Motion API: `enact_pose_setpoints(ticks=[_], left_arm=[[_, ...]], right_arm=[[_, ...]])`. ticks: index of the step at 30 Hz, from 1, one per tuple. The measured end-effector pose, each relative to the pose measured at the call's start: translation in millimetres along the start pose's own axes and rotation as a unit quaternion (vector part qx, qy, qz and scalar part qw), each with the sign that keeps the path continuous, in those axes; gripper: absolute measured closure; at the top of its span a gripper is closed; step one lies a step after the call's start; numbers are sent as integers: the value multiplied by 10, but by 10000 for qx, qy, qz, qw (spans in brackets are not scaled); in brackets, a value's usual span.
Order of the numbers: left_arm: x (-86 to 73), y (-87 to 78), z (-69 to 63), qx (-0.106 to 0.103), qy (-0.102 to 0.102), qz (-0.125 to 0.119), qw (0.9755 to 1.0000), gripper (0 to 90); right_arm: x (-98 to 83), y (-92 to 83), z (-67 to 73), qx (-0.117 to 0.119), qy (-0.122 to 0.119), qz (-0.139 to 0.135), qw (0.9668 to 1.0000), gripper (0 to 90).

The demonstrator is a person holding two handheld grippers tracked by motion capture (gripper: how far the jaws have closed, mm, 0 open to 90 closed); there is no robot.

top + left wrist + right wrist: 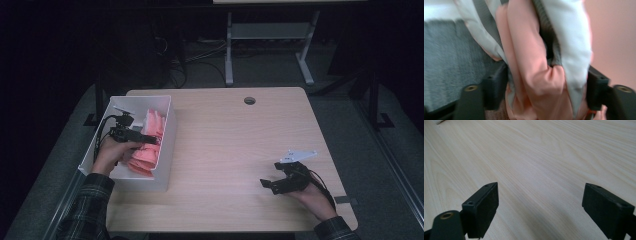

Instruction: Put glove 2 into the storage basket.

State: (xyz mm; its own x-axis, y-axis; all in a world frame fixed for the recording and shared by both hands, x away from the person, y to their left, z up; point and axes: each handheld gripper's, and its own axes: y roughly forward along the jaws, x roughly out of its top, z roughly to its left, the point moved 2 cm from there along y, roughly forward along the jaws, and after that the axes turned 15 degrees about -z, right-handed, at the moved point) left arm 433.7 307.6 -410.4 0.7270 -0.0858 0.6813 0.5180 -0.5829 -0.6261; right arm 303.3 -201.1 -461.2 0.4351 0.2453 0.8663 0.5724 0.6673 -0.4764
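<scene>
We are working at the white bin point(167, 145) on the left edge of the bench point(240, 150), where the pink and white cloths point(147, 145) are lying bunched together. Our left tongs point(148, 139) are reaching into the bin, standing wide around a fold of pink cloth point(531, 75); whether the pads are pressing it we cannot tell. Our right tongs point(267, 184) are resting wide and empty over bare wood. Judging by this, every cloth is sitting inside the bin, so the work looks either nearly finished or barely begun.
</scene>
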Motion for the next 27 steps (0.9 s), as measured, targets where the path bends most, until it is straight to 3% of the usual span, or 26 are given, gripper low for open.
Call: enact_pose_setpoints(ticks=[6,14,19,24,27], left_arm=[[107,-171,-53,161,185,-184,9995,192],[284,-376,-192,128,419,-492,9978,184],[378,-507,-404,-34,697,-750,9947,184],[412,-531,-556,-172,871,-828,9926,181],[441,-529,-723,-326,1053,-911,9897,180]], right_arm=[[-11,-10,-10,2,34,-14,10000,137],[-17,-32,-49,-25,80,-37,10000,137],[-15,-32,-42,-24,39,-29,10000,137],[-20,-27,-42,-44,22,1,10000,137],[-18,-31,-47,-42,23,-16,10000,137]])
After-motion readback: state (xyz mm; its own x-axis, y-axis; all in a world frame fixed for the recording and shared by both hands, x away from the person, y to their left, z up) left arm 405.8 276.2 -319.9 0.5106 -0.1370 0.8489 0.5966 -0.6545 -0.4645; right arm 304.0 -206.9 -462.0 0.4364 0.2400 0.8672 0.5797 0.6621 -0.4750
